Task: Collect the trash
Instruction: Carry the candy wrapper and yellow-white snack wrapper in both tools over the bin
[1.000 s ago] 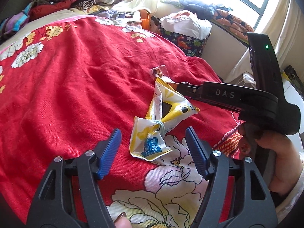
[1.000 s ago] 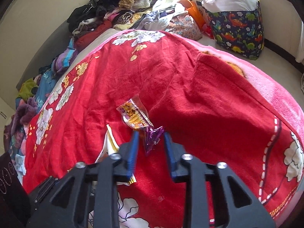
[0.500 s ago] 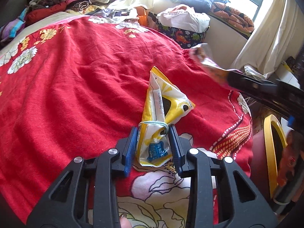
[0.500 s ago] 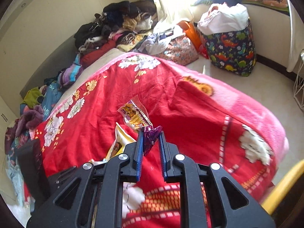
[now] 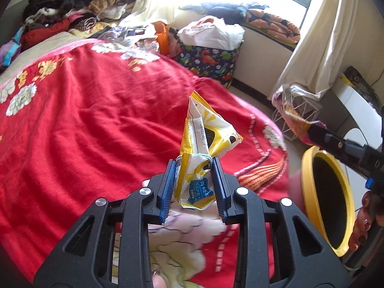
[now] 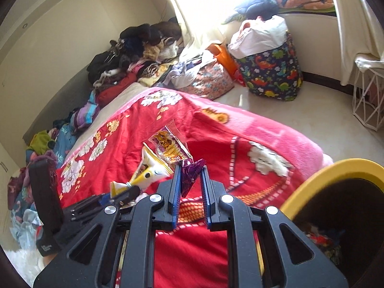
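Note:
My left gripper [image 5: 193, 162] holds a crumpled yellow and white snack packet [image 5: 204, 132] just above the red flowered blanket [image 5: 96, 120]; its jaws are closing and the blue pads press the packet's lower half. My right gripper [image 6: 190, 166] is shut on a purple wrapper [image 6: 189, 175], and a clear printed snack wrapper [image 6: 170, 146] sticks up from the same grip. In the right wrist view the yellow packet [image 6: 148, 170] and left gripper [image 6: 115, 192] sit to the left. A yellow-rimmed bin [image 6: 336, 168] stands close at lower right; in the left wrist view the bin [image 5: 309, 192] is beside the bed.
A dinosaur-print bag [image 5: 211, 60] stuffed with white plastic stands on the floor past the bed. A heap of clothes [image 5: 72, 7] lines the wall. A white wire stand [image 5: 302, 120] and a pale curtain [image 5: 319, 36] are near the window.
My left gripper closed on the yellow packet and lifted it off the blanket. My right gripper carried its wrappers up and off to the right, toward the yellow bin.

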Available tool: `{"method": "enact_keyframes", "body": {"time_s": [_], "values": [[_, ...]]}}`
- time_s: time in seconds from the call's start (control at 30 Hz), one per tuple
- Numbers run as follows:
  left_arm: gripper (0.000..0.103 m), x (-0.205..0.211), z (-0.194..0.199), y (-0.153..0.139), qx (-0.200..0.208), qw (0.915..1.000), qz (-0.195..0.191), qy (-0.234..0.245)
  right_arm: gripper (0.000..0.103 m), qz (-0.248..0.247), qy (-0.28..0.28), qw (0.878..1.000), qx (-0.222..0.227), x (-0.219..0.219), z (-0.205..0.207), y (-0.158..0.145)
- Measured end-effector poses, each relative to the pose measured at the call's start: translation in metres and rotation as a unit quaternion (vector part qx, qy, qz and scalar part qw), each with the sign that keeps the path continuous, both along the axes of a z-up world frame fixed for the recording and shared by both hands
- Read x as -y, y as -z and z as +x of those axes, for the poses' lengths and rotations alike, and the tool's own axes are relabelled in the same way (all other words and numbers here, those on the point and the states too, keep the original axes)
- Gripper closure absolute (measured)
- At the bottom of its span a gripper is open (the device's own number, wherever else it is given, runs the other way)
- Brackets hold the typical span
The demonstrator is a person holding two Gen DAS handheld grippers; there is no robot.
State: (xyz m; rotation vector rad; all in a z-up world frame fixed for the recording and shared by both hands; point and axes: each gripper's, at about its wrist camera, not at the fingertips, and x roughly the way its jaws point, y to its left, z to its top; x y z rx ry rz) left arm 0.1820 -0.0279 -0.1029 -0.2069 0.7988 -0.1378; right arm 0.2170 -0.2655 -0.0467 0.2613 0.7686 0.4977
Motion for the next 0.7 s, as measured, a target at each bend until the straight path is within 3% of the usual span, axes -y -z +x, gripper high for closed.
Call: {"method": "enact_keyframes", "body": {"time_s": [0.7], "values": [[0.079, 0.075, -0.014, -0.038, 0.041, 0.9959, -0.003, 0.080, 0.088, 0.017, 0.090, 0.996, 0.018, 0.092, -0.046, -0.014]]}}
